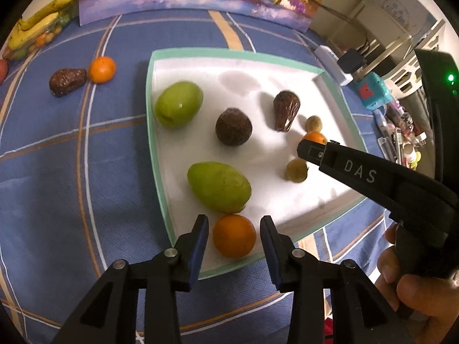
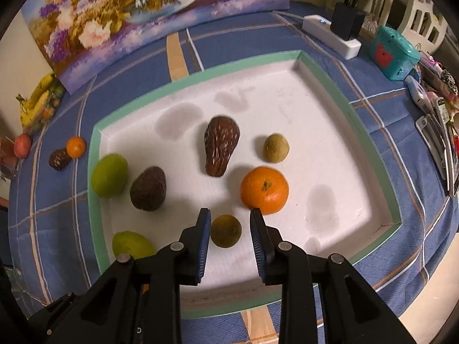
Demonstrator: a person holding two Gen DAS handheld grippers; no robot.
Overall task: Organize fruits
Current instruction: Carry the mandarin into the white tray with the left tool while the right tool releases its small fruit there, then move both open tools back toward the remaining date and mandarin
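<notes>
A white tray with a green rim [image 1: 149, 109] [image 2: 96, 189] lies on the blue plaid cloth and holds several fruits. My left gripper [image 1: 233, 223] is open, its fingers either side of an orange [image 1: 233, 236] at the tray's near corner, with a gap on each side. A green mango [image 1: 219, 186] lies just beyond it. My right gripper [image 2: 228, 216] is open around a small olive-brown round fruit [image 2: 226, 230], not touching it. A bigger orange [image 2: 264, 189] sits just beyond the right finger. The right gripper also shows in the left wrist view [image 1: 315, 149].
The tray also holds a second green mango [image 1: 178, 107], a dark avocado [image 2: 148, 188], a brown wrinkled fruit [image 2: 221, 149] and another olive fruit [image 2: 276, 147]. Outside, to the left, lie a brown fruit [image 1: 67, 81], a small orange [image 1: 101, 69] and bananas [image 1: 37, 25]. Clutter lines the right edge.
</notes>
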